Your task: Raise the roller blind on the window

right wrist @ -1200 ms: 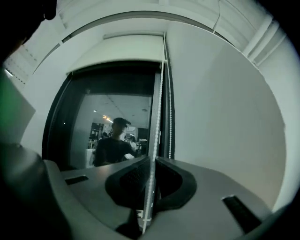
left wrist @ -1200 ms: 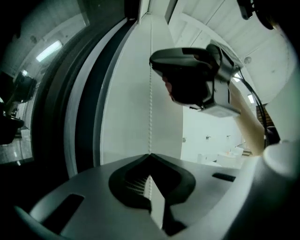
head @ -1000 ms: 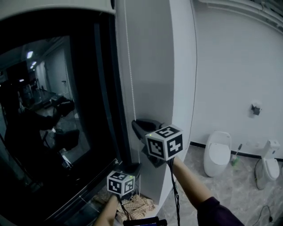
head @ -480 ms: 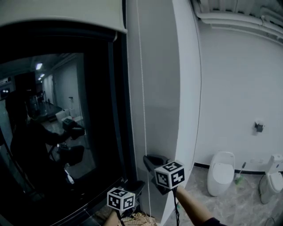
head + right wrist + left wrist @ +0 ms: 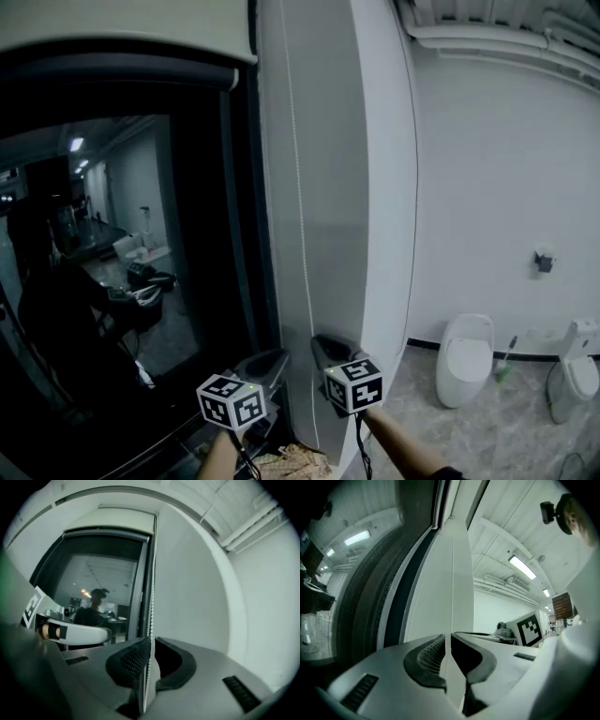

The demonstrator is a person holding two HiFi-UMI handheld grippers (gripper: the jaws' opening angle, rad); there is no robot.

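1. The roller blind (image 5: 122, 33) is rolled almost fully up at 11 o'clock in the head view. Only a pale strip of it shows across the top of the dark window (image 5: 122, 262).
2. Its bead chain (image 5: 298, 216) hangs from 12 o'clock down to 6 along the white wall (image 5: 328, 141), just right of the window frame. I judge it light, thin, limp and rather slippery. It is best pinched square across the beads and pulled straight along its own line.
3. The left gripper (image 5: 449, 638) has its fingers (image 5: 426, 656) closed together on the bead chain, which rises from between them.
4. The right gripper (image 5: 151, 641) is just beside it near 6 o'clock. Its fingers (image 5: 133, 660) are likewise clamped on the bead chain, with beads showing just above the pads.
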